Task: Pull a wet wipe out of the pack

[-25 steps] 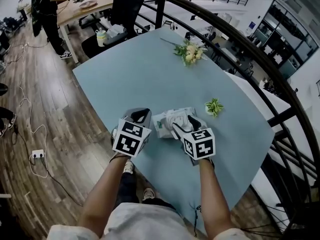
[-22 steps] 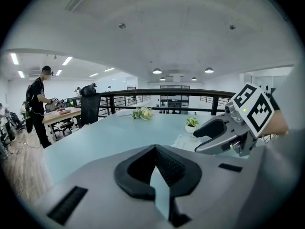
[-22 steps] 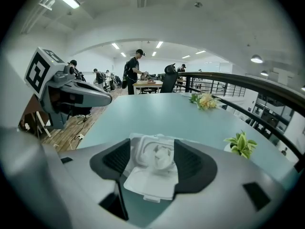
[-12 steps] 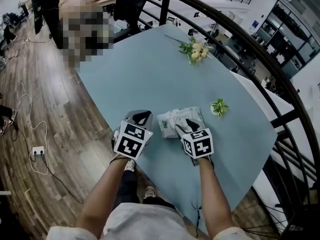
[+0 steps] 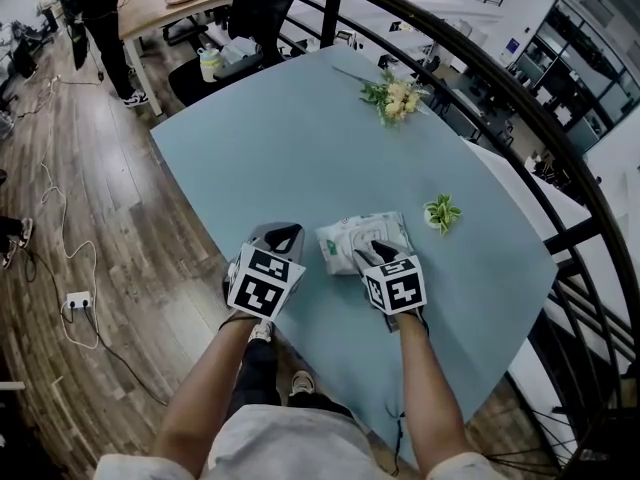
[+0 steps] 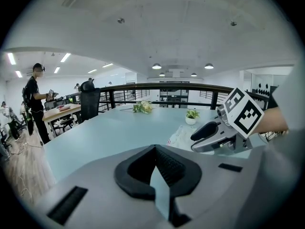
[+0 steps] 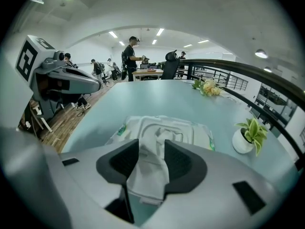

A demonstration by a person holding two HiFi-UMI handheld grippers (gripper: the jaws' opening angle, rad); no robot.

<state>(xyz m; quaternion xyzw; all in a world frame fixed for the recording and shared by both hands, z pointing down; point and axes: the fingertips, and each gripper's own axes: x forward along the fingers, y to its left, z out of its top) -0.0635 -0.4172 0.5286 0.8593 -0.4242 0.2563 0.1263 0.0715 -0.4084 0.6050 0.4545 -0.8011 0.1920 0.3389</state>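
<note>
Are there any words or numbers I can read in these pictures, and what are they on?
Wet wipe pack: coloured print at its edges, too blurred to read.
Left cube, right cube: black-and-white square patterns, no letters.
Nothing else readable.

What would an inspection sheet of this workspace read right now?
Surface: blue-grey table, few items on it.
Job's things: wet wipe pack lies flat; a wet wipe rises from its opening.
Clutter: small potted plant beside the pack; flower bunch near the far edge.
Grippers: left gripper shut, empty, beside the pack; right gripper has just been closing, pads on the wipe.
Cables: power strip with cable on the wooden floor.
Surroundings: black railing; a person standing at a desk.
</note>
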